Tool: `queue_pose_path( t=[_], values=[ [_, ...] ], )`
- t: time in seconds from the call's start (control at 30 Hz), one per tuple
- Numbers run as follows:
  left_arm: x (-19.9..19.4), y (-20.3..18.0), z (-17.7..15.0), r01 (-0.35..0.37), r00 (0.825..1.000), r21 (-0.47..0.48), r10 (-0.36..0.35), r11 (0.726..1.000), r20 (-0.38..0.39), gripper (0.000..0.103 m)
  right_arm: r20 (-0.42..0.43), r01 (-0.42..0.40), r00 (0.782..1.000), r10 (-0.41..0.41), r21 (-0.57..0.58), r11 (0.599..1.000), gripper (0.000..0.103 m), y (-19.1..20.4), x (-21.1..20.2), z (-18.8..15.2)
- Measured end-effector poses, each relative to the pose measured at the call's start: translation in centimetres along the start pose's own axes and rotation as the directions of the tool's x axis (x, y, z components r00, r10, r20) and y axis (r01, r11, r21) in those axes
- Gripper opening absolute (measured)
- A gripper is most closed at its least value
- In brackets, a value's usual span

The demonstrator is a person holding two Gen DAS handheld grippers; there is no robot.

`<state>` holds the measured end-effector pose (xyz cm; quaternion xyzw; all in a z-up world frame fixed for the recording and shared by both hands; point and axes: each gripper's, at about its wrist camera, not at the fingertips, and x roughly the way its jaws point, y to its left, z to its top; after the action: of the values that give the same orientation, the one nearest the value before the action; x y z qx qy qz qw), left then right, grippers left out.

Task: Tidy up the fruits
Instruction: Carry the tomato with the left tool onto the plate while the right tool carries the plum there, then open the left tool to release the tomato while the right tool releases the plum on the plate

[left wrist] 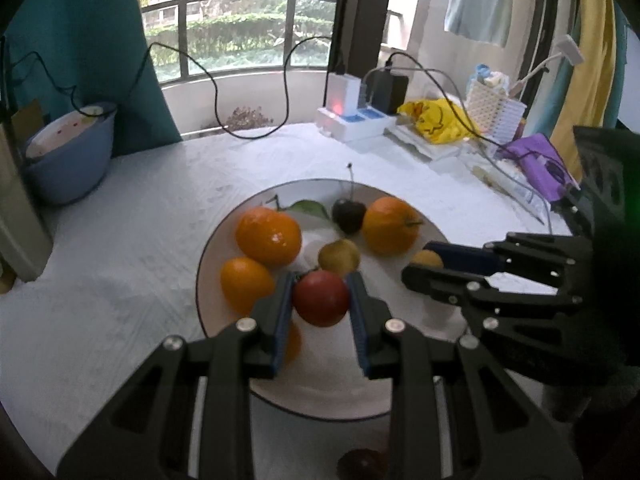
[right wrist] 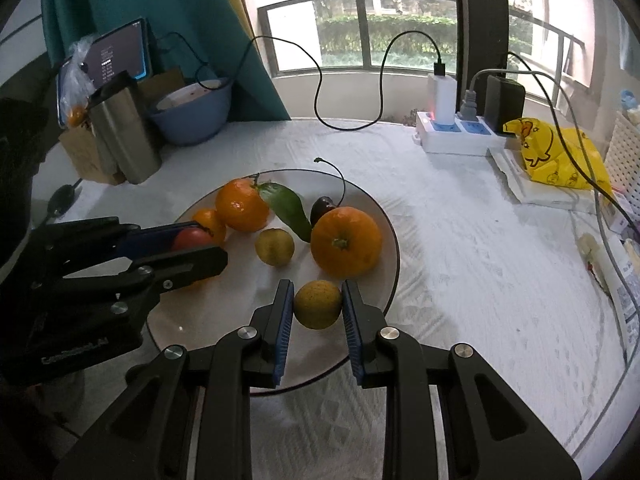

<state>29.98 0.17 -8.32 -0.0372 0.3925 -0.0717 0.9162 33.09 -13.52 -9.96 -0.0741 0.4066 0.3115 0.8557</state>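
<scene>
White-clothed surface (right wrist: 460,240) underneath everything, spread wide to the window; blue basin (right wrist: 192,112) at its far left edge, steel tumbler (right wrist: 124,136) just beside that, white power strip (right wrist: 456,136) and yellow bag (right wrist: 556,156) at the far right

Round plate (right wrist: 384,236) in the middle of the surface, holding the fruits

Left hand-held gripper (left wrist: 320,300) closed around a red fruit (left wrist: 320,298), blue pads pressing it on both sides, over the near part of the plate (left wrist: 404,392); same left hand-held gripper (right wrist: 196,246) seen from the side in the right wrist view, reaching in from the left with the red fruit (right wrist: 192,238) between its fingers

Right hand-held gripper (right wrist: 318,308) closed around a yellow-green fruit (right wrist: 318,304), pads touching both sides, near the plate's front right rim; in the left wrist view, right hand-held gripper (left wrist: 424,266) entering from the right, only a small part of the yellow-green fruit (left wrist: 426,258) showing between its fingers

Big orange (right wrist: 346,242) on the right of the plate, stem end up; leafy mandarin (right wrist: 242,204) at the back left, green leaf (right wrist: 288,208) lying between the two

Small mandarin (right wrist: 210,222) touching the leafy one, just behind the red fruit

Small yellow fruit (right wrist: 275,247) near the plate's centre, apart from both grippers

Dark cherry (right wrist: 322,206) at the back, touching the big orange, long stem curving upward

Another dark red fruit (left wrist: 360,464), blurred, at the bottom edge of the left wrist view, off the plate
</scene>
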Motion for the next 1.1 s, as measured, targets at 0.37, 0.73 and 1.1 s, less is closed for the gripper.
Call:
queue_pose_path(
  t=[0.37,0.73,1.1],
  values=[
    [0.6,0.2,0.2,-0.003,1.0,-0.02,0.002,1.0,-0.027,0.029,-0.007,0.029,1.0,-0.029,0.005,1.0,0.026,-0.2,0.5,0.1],
    [-2.7,-0.3,-0.2,-0.008,1.0,-0.022,0.009,1.0,0.025,0.031,0.024,0.037,0.999,-0.037,0.006,0.999,0.027,0.8,-2.1,-0.2],
    [-6.2,-0.9,-1.9,-0.005,0.998,-0.026,0.007,1.0,0.063,0.032,0.035,0.032,0.999,-0.032,-0.003,0.999,0.027,2.7,-5.0,-1.8]
  ],
)
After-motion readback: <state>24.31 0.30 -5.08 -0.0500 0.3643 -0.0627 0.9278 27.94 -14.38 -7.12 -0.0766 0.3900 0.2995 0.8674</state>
